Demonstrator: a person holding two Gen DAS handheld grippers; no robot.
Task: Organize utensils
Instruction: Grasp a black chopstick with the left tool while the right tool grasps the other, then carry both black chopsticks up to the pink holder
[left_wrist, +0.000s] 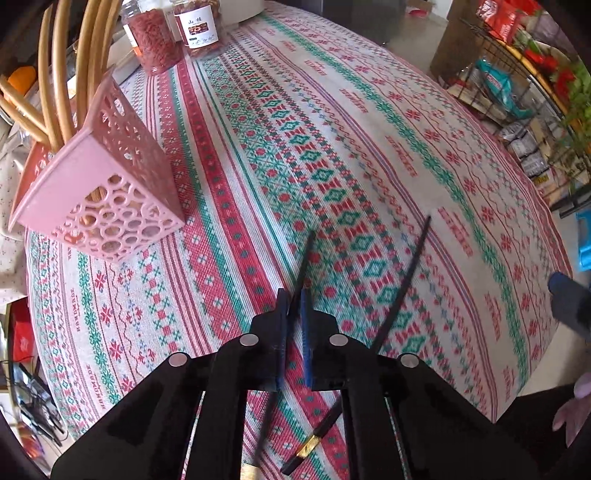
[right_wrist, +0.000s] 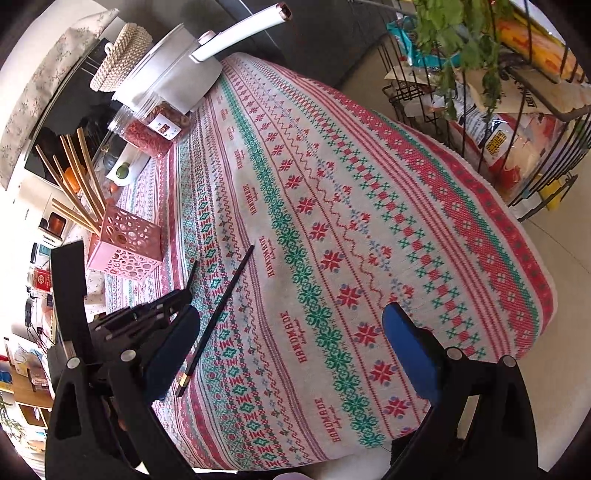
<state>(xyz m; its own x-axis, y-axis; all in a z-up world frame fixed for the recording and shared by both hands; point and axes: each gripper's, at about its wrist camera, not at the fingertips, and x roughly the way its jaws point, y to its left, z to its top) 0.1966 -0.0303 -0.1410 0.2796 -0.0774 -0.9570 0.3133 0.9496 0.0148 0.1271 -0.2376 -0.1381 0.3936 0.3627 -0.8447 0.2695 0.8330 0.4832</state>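
Left gripper (left_wrist: 294, 306) clamped tight on a black chopstick (left_wrist: 303, 258), blue pads (left_wrist: 305, 325) pinching the shaft, tip angled out over the tablecloth (left_wrist: 369, 129). Just beside it, a second black chopstick (left_wrist: 404, 277) lying flat on the cloth, gold-banded end near the gripper body. Over on the other side, right gripper (right_wrist: 291, 339) spread wide, blue fingers (right_wrist: 406, 343) well apart, nothing between them but patterned cloth. Second chopstick just beside its left finger, not touched. Further out, pink perforated holder (left_wrist: 110, 199) near the table's left edge, wooden chopsticks (left_wrist: 62, 81) sticking out of it. Beyond that, two jars of red dried goods (left_wrist: 155, 44), then a white pot (right_wrist: 173, 70) at the far end.
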